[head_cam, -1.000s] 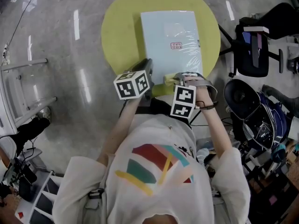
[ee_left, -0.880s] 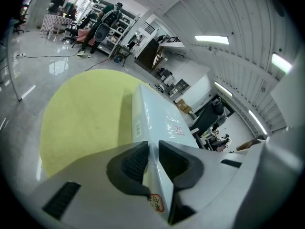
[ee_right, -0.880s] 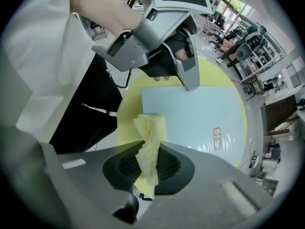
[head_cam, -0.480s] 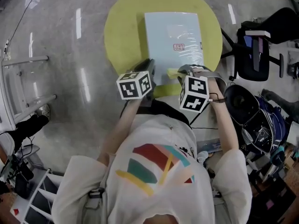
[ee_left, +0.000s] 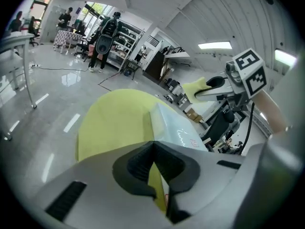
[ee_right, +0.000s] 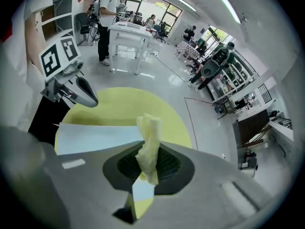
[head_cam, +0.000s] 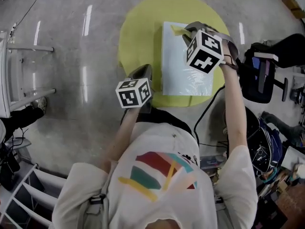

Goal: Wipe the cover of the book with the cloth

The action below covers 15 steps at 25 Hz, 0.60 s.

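Note:
A pale blue book (head_cam: 183, 66) lies on the round yellow table (head_cam: 138, 37). My right gripper (head_cam: 185, 31) hangs over the book's far end, shut on a crumpled yellow cloth (head_cam: 176, 30). In the right gripper view the cloth (ee_right: 148, 142) stands up between the jaws, above the book (ee_right: 95, 137). My left gripper (head_cam: 144, 69) sits just off the book's near left edge over the table. Its jaws have just been closing and now meet with nothing between them (ee_left: 153, 146). From the left gripper view I see the book (ee_left: 176, 128) ahead, with the right gripper (ee_left: 217, 82) raised beyond it.
A black office chair (head_cam: 259, 68) stands right of the table, with bags and clutter (head_cam: 267, 142) behind it. A white metal rack (head_cam: 12, 61) is at the left. A white table (ee_right: 128, 35) and people stand far off.
The right gripper carried the cloth from the book's near edge up and across to its far end. The left gripper shifted slightly off the book's near left corner.

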{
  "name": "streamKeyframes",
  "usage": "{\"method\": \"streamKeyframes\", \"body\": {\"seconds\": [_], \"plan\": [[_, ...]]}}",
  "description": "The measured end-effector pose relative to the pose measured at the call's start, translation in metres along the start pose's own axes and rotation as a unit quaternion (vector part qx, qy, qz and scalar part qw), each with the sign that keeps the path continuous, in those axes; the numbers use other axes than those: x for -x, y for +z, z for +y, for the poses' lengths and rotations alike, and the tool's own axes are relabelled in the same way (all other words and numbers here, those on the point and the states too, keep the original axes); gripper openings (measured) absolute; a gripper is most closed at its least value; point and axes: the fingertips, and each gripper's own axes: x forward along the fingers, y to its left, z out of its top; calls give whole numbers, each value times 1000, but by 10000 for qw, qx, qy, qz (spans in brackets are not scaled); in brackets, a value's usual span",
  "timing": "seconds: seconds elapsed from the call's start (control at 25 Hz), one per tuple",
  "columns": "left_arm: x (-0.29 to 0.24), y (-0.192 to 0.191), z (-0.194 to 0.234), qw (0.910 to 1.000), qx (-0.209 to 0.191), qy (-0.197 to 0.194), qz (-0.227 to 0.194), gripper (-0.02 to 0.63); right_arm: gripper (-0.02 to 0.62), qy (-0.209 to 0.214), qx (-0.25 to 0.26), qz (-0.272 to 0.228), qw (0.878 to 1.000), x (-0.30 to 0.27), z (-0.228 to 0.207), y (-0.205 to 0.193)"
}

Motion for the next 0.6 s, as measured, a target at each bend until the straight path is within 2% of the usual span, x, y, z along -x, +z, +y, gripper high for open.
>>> {"method": "streamKeyframes", "body": {"seconds": [0.2,0.36,0.6], "plan": [[11,-7,26,9992,313,245,-45,15,26,181,250,329,9990,-52,-17,13],[11,-19,37,9981,469,409,6,15,26,297,358,610,9970,-89,-21,2],[12,-22,51,9966,622,532,-21,15,26,427,349,873,9947,-114,-22,-5]]}}
